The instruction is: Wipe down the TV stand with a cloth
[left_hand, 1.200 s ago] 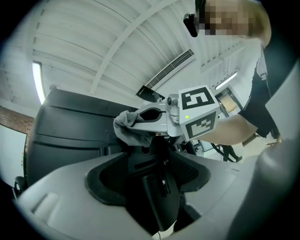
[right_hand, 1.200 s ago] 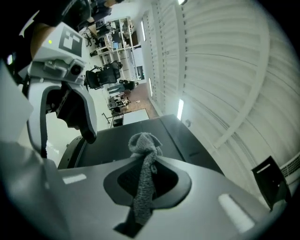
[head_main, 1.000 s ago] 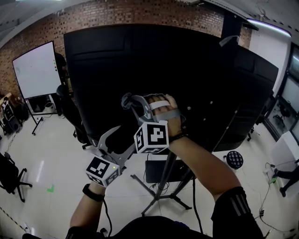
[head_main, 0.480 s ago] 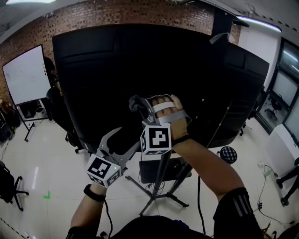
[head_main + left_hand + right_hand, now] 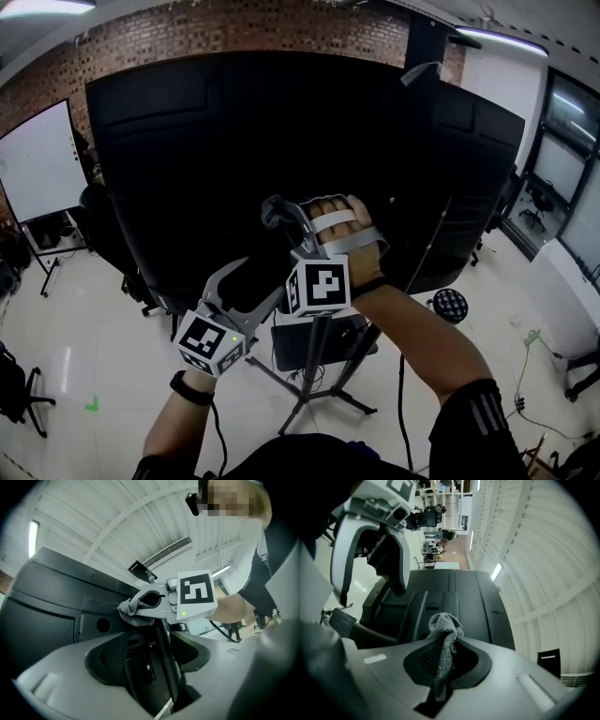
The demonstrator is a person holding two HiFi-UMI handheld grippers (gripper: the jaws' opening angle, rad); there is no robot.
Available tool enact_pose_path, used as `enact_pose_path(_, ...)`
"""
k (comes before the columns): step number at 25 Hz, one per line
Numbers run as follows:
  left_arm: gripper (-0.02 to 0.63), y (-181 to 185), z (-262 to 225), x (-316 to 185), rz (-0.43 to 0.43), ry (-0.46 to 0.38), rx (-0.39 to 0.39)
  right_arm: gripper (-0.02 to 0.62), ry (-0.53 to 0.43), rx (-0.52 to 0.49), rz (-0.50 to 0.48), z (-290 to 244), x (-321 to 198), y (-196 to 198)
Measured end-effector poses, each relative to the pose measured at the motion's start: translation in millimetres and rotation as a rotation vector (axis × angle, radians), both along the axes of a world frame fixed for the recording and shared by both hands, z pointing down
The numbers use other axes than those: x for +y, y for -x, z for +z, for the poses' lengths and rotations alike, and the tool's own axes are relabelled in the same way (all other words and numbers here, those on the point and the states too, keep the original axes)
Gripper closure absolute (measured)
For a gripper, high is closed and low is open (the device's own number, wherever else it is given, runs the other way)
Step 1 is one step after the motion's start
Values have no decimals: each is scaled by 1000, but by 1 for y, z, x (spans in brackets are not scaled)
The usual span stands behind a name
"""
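The right gripper's [image 5: 443, 660] fingers [image 5: 506, 667] are clamped on a grey cloth [image 5: 444, 630], its bunched end close against the TV's black back panel [image 5: 234, 141]. The left gripper's [image 5: 150, 656] fingers [image 5: 70, 667] look closed on a black bar [image 5: 161, 639] of the TV stand, probably bracing it. Wiping seems barely begun, and the tripod legs [image 5: 314, 394] still wait.

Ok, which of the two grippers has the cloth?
The right gripper: the grey cloth is pinched between its jaws. The left gripper has none, only the black stand post between its jaws.
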State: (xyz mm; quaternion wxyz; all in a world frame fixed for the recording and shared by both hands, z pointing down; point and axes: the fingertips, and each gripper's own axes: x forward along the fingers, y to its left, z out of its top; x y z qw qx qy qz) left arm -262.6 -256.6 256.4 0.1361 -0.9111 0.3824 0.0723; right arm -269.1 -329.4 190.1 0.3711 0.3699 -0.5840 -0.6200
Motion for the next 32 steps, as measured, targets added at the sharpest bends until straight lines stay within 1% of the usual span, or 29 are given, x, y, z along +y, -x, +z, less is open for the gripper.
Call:
enact_pose_path(2, 299, 5, 1, 1, -7, -2, 0, 575, 41, -58, -60, -1, 12, 8)
enact_pose_path(5, 299, 20, 6, 1, -38, 6, 4, 575, 135, -143, -166, 5, 32, 33)
enact_pose_path(6, 299, 27, 8, 1, -54, 12, 5, 575, 153, -149, -191, 10, 37, 43)
enact_pose_path(8, 299, 42, 14, 1, -87, 31, 7, 575, 158, -126, -218, 21, 42, 62)
enact_pose_path(12, 299, 64, 29, 0, -134, 58, 18, 575, 193, -101, -254, 48, 33, 93)
enact_pose_path(14, 299, 71, 34, 0, -152, 56, 13, 575, 175, -66, -241, 58, 23, 100)
enact_pose_path(17, 299, 70, 38, 2, -150, 65, 6, 575, 109, 11, -189, 65, 10, 95)
enact_pose_path(20, 301, 65, 40, 4, -136, 74, 1, 575, 102, 49, -156, 71, 8, 85)
enact_pose_path(24, 301, 48, 37, 4, -93, 75, -1, 575, 98, 70, -79, 72, 5, 55)
enact_pose_path(27, 301, 35, 37, 1, -65, 68, -3, 575, 76, 92, -44, 75, -1, 37)
enact_pose_path(29, 301, 28, 36, -1, -51, 55, -4, 575, 82, 80, -30, 73, 0, 28)
enact_pose_path(32, 301, 13, 35, -1, -12, 65, -5, 575, 88, 55, -12, 66, 3, 18)
